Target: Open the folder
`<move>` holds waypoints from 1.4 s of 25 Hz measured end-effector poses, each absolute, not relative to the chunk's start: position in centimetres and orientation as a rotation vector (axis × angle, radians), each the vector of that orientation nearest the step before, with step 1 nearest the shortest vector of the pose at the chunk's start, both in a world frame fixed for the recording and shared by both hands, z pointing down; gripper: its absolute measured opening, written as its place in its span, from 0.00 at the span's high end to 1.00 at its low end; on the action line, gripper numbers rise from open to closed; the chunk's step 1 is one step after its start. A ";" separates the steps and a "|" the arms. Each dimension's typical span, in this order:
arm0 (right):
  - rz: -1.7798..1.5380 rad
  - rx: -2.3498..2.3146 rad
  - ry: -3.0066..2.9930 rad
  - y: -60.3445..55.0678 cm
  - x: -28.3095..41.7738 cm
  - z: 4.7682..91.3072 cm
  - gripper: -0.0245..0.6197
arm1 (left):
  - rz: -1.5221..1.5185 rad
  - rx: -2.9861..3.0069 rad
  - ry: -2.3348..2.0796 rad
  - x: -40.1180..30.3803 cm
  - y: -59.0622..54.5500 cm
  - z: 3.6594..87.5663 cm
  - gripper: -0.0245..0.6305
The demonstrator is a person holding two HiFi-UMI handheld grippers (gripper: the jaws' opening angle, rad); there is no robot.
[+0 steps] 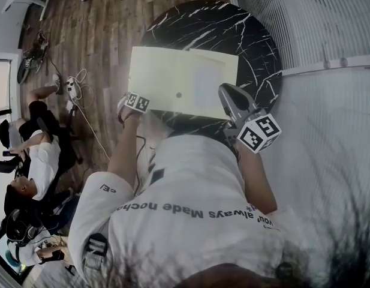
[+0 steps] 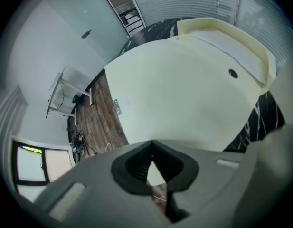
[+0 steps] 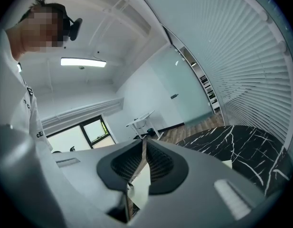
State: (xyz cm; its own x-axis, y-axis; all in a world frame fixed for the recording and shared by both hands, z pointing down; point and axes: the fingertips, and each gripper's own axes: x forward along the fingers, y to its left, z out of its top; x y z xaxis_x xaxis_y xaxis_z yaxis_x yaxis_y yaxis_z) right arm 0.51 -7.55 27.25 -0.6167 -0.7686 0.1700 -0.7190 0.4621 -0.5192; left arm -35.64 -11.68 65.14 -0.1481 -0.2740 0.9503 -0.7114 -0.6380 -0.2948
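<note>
A pale yellow folder [image 1: 173, 77] lies closed on the round black marble table [image 1: 232, 23], with a small dark snap [image 1: 179, 94] near its front edge. My left gripper [image 1: 132, 99] points steeply down at the folder's near left corner. In the left gripper view its jaws [image 2: 151, 146] meet at the tips, with a cream sliver of the folder [image 2: 184, 94] between the pads. My right gripper [image 1: 224, 92] is at the near right edge. In the right gripper view it [image 3: 144, 144] is shut on a cream sheet edge [image 3: 137, 186] of the folder.
The table's near rim is against my body. Wooden floor [image 1: 95, 35] with cables [image 1: 77, 89] lies to the left, where a person [image 1: 35, 155] sits. White blinds [image 1: 316, 17] line the right side. A white desk [image 2: 65, 94] stands further off.
</note>
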 end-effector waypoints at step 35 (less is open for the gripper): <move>-0.442 -1.724 2.768 -4.5 5.3 24.1 0.96 | 0.984 2.468 -1.256 -15.7 -11.4 37.4 0.96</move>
